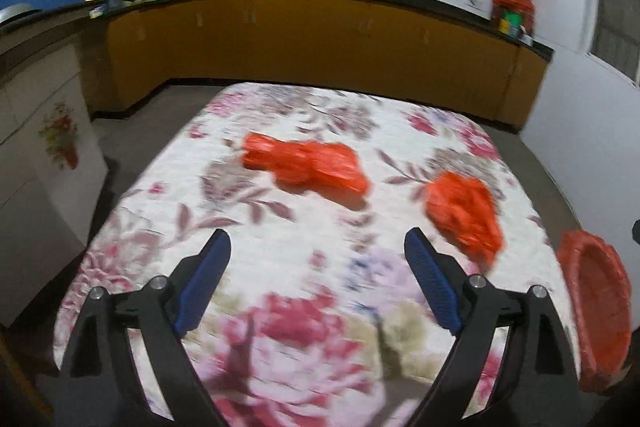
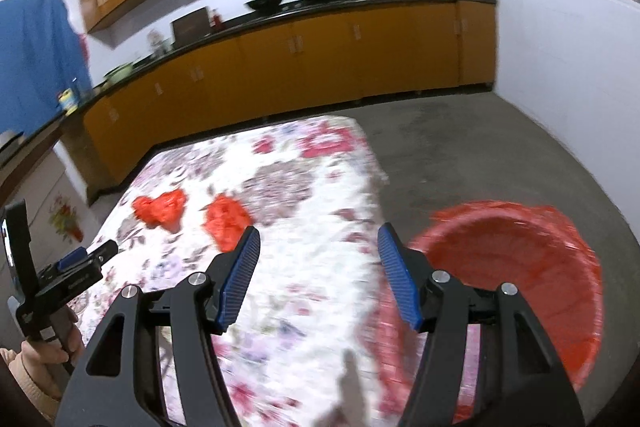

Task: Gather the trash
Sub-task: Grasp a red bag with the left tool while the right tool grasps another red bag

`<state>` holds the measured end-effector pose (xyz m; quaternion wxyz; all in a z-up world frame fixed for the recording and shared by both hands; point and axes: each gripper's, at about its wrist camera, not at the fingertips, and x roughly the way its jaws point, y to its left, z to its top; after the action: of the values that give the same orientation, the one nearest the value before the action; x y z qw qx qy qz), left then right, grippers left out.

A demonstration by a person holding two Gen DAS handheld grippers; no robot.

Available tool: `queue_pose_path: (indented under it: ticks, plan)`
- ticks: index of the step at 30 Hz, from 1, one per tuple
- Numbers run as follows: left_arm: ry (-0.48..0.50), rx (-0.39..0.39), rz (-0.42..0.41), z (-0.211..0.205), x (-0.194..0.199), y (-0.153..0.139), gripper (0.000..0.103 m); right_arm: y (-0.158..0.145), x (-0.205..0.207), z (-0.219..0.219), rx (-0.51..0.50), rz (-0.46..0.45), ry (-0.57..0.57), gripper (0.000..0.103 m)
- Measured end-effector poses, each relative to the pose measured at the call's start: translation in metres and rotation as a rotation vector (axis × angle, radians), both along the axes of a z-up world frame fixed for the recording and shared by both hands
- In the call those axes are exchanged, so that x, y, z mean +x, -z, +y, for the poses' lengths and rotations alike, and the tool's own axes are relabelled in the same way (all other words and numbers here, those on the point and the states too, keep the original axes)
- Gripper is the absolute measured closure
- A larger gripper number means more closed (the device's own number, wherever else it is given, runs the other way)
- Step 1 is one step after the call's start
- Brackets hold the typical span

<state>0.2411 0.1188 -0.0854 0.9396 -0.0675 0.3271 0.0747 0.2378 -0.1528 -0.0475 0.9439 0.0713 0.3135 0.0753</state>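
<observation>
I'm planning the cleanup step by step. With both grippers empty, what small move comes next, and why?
Probably ease the left gripper forward over the nearer orange bag: it is open and empty, two crumpled bags still lie on the floral tablecloth, and the red bin waits beside.

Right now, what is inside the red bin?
The bin is lined with a red bag, and no trash shows inside. The right hand-held gripper hides its near part.
</observation>
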Motion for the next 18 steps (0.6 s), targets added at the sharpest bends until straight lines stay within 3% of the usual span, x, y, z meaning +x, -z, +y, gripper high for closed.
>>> queue_pose_path:
  ticks: [5,9,18]
  plan:
    - [-0.015,0.031,-0.039,0.029,0.003,0.0,0.016,0.014,0.03,0.044,-0.019,0.039,-0.092,0.041]
    - [-0.014,0.045,-0.023,0.043,0.016,0.004,0.016,0.031,0.057,0.076,-0.043,0.073,-0.145,0.041]
    - [0.003,0.021,0.026,0.064,0.053,0.017,0.016,0.066,0.11,0.104,-0.036,0.164,-0.129,0.041]
